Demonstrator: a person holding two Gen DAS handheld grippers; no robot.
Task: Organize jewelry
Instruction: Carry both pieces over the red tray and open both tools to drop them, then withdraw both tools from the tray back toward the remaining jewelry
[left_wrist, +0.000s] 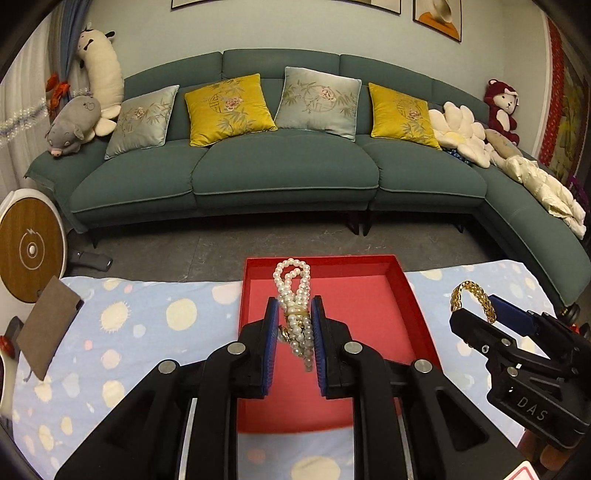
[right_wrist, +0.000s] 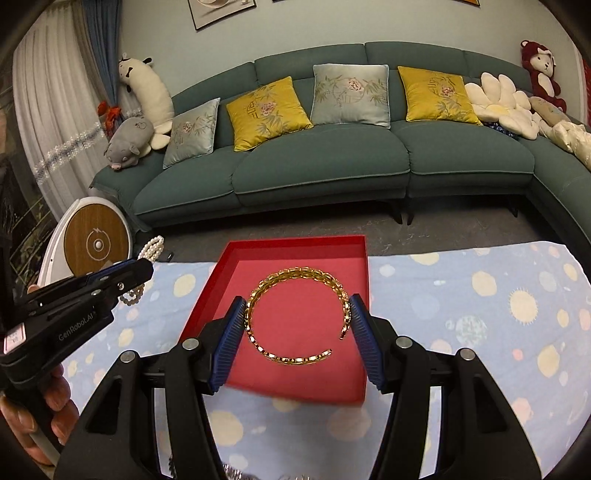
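Observation:
My left gripper (left_wrist: 293, 314) is shut on a looped white pearl necklace (left_wrist: 293, 291) with a small gold piece, held above the red tray (left_wrist: 410, 295). In the right wrist view the left gripper (right_wrist: 142, 269) shows at the left with the pearl necklace (right_wrist: 150, 248) sticking out. My right gripper (right_wrist: 298, 310) is shut on an open gold chain bangle (right_wrist: 295, 317), held flat over the red tray (right_wrist: 221, 273). In the left wrist view the right gripper (left_wrist: 476, 314) shows at the right with the bangle (left_wrist: 472, 299).
The tray lies on a light blue dotted cloth (left_wrist: 147, 325). A brown pouch (left_wrist: 48, 332) lies on the cloth at the left. A round wooden-faced device (right_wrist: 96, 243) stands left of the table. A teal sofa (left_wrist: 280, 173) with cushions stands behind.

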